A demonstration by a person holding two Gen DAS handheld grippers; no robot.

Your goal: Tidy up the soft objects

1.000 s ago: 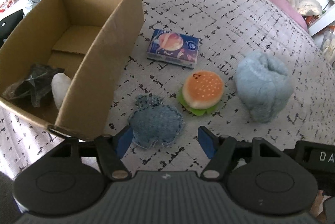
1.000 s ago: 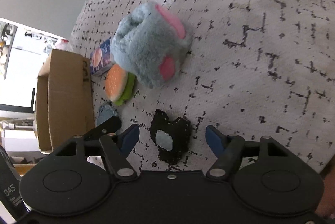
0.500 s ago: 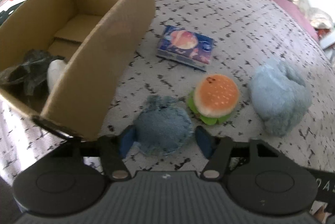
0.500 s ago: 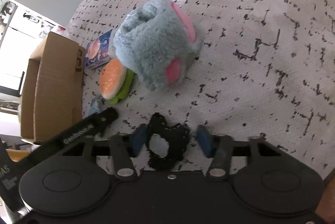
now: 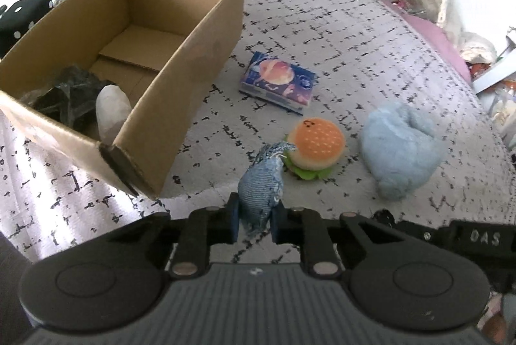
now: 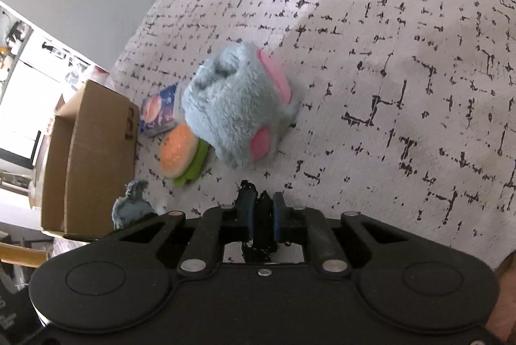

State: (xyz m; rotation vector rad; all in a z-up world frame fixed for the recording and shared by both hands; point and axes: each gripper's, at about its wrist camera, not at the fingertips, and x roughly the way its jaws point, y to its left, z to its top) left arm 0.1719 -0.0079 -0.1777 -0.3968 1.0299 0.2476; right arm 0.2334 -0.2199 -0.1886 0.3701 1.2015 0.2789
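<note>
My left gripper is shut on a blue denim pouch and holds it just above the bedspread. It also shows in the right wrist view. My right gripper is shut on a black fabric piece. A burger plush and a fluffy blue plush lie ahead of the left gripper; both show in the right wrist view, burger plush, blue plush. The open cardboard box stands to the left.
The box holds a dark crumpled item and a white soft item. A blue tissue pack lies by the box. Pink bedding and clutter sit at the far right. The bedspread stretches right.
Both grippers closed: the left took hold of the denim pouch and lifted it, the right took hold of the black fabric piece. Both views rose slightly.
</note>
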